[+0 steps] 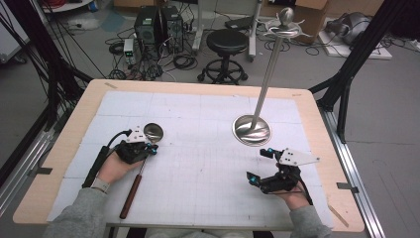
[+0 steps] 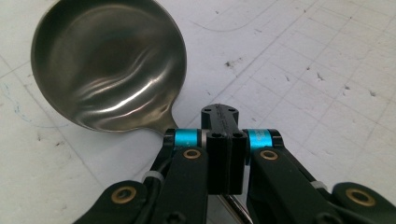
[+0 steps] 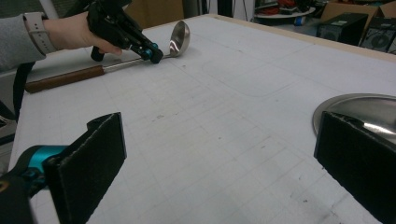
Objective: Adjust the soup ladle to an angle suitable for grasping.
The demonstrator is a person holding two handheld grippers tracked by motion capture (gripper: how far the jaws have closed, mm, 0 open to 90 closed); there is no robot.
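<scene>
- At the left of the high view we saw the left gripper (image 1: 151,148) held in a hand (image 1: 116,166) that came in from the lower left, its grey sleeve at the bottom edge.
- Its jaws were clenched on the thin metal shaft of a ladle (image 1: 143,161), just behind the bowl; in the left gripper view the two black jaws met at the lower centre with the shaft passing under them.
- The ladle's shiny bowl sat left of centre in the high view and filled the upper left of the left gripper view (image 2: 109,65); its brown wooden handle ran down toward the lower left, lying on the white gridded mat (image 1: 208,148).
- Right of centre stood a metal stand (image 1: 252,130), a round base on the mat with a slim pole rising to the top of the frame.
- At the lower right the right gripper (image 1: 260,166) lay low over the mat, its jaws released and spread wide with nothing between them, well apart from the ladle.
</scene>
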